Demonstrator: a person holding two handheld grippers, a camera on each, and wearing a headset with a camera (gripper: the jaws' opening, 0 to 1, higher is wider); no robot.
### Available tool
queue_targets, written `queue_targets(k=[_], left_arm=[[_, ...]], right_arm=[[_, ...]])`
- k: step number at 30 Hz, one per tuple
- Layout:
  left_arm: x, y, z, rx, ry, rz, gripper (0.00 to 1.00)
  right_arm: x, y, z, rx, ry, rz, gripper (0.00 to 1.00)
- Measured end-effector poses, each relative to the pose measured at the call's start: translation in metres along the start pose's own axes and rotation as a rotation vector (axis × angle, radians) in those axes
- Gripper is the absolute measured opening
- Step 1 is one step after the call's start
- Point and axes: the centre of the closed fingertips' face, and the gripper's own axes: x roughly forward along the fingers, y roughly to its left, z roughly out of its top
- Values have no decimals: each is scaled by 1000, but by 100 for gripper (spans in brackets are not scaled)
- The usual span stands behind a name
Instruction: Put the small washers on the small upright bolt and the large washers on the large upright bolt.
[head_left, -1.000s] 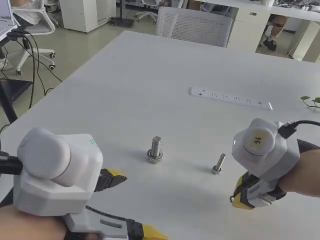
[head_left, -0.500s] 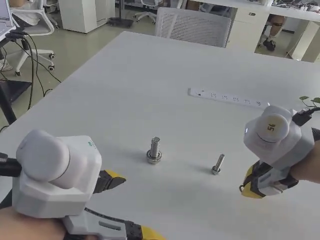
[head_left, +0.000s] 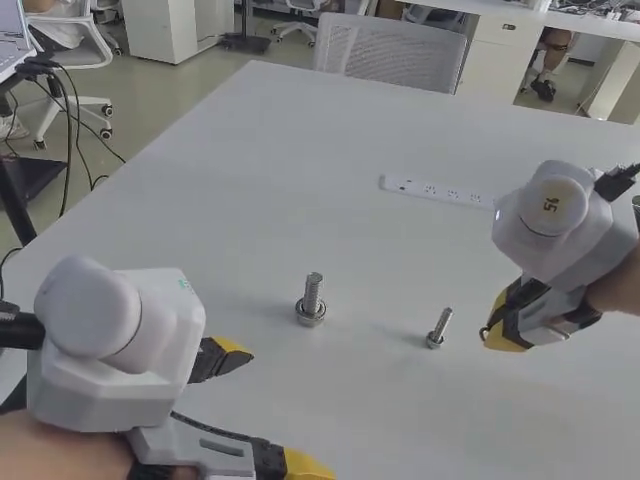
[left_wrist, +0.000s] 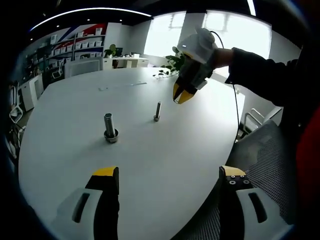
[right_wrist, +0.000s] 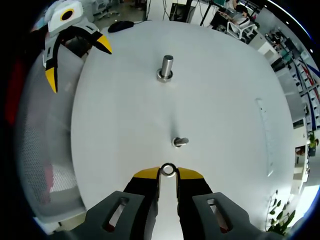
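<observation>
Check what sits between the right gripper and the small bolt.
Nothing: the stretch is bare white tabletop. The right gripper view shows the right gripper, shut on a washer, facing the small bolt with no object between them.

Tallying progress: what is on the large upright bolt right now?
The large bolt carries a wider metal collar at its base; washers or its own head, and how many, cannot be told. Nothing caps its top.
</observation>
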Motion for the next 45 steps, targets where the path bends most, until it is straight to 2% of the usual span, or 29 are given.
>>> queue_targets(k=[11, 26, 45], left_arm=[[0, 1, 0, -3, 2, 7, 82], [0, 4, -1, -13, 4, 17, 81], [-1, 5, -4, -26, 9, 23, 81]], right_arm=[[-6, -14, 21, -52, -15, -18, 13], [2, -24, 35, -94, -13, -9, 13], [21, -22, 29, -110, 26, 34, 13]])
